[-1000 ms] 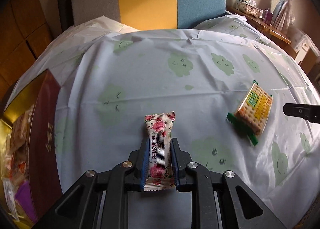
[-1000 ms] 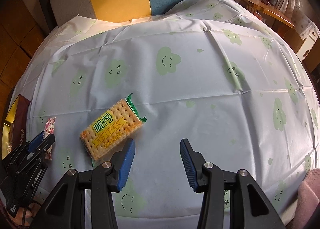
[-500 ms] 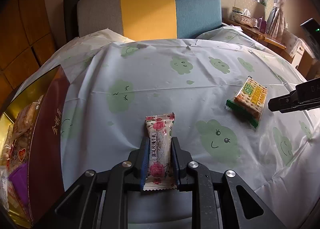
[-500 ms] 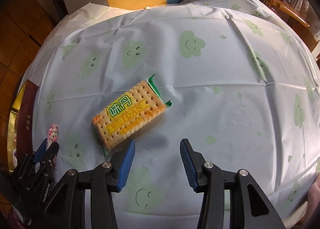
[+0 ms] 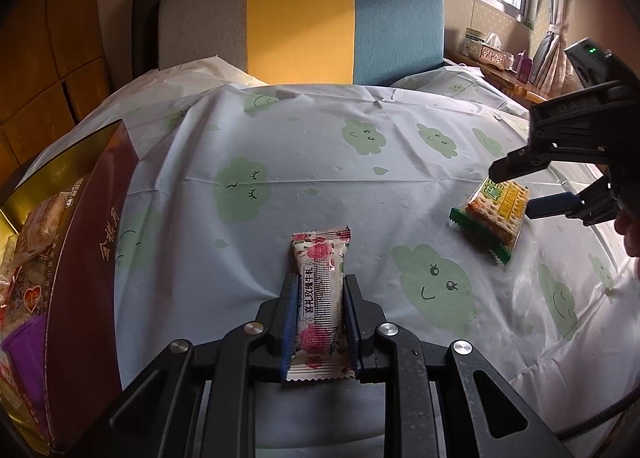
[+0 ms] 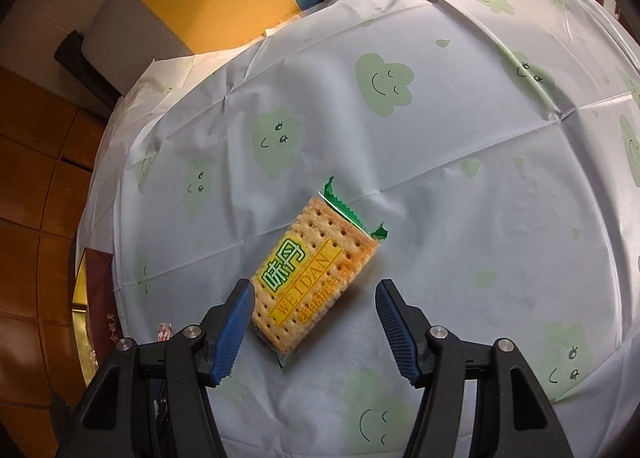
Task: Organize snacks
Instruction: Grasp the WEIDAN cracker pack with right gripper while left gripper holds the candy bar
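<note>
My left gripper point(image 5: 318, 290) is shut on a pink rose-print candy bar point(image 5: 319, 298) and holds it above the tablecloth. A cracker packet point(image 6: 316, 278) with a green and yellow label lies flat on the cloth; it also shows in the left wrist view point(image 5: 494, 214). My right gripper point(image 6: 314, 292) is open and hovers over the packet's near end, its fingers either side of it; it shows at the right of the left wrist view point(image 5: 516, 190). A dark red and gold snack box point(image 5: 86, 250) with several snacks inside stands open at the left.
A white tablecloth point(image 5: 360, 178) with green cloud faces covers the table. A grey, yellow and blue chair back point(image 5: 300, 26) stands behind it. A side shelf with a tissue box point(image 5: 490, 52) is at the far right. The snack box edge shows in the right wrist view point(image 6: 98, 298).
My right gripper has moved in over the cracker packet, which now lies between its open fingers. My left gripper has risen with the candy bar, and its view has tilted up.
</note>
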`<action>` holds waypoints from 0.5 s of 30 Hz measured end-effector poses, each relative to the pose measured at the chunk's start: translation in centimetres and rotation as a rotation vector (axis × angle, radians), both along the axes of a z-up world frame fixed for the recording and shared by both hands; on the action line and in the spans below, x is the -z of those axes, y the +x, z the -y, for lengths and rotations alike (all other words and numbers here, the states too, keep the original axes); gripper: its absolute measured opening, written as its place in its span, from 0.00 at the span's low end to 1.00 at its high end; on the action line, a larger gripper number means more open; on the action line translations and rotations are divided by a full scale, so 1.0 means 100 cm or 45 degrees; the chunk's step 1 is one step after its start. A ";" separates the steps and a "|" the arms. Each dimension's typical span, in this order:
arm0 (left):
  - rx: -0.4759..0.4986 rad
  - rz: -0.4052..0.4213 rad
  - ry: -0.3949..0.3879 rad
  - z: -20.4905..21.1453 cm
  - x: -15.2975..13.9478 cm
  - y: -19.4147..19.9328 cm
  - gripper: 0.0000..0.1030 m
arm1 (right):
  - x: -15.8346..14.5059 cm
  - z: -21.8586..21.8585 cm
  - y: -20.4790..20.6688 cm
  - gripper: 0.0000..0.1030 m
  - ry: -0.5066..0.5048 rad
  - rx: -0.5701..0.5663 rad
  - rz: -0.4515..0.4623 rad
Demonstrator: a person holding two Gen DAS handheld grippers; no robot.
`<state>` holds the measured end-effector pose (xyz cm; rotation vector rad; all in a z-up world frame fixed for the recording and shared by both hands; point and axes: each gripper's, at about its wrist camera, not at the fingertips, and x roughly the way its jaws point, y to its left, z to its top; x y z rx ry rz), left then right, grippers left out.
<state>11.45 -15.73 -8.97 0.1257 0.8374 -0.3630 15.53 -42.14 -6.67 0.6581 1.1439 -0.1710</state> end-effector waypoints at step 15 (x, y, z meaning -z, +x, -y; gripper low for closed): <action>0.002 -0.012 -0.051 -0.008 0.000 0.000 0.22 | 0.009 -0.091 0.081 0.63 -0.370 -0.461 -0.039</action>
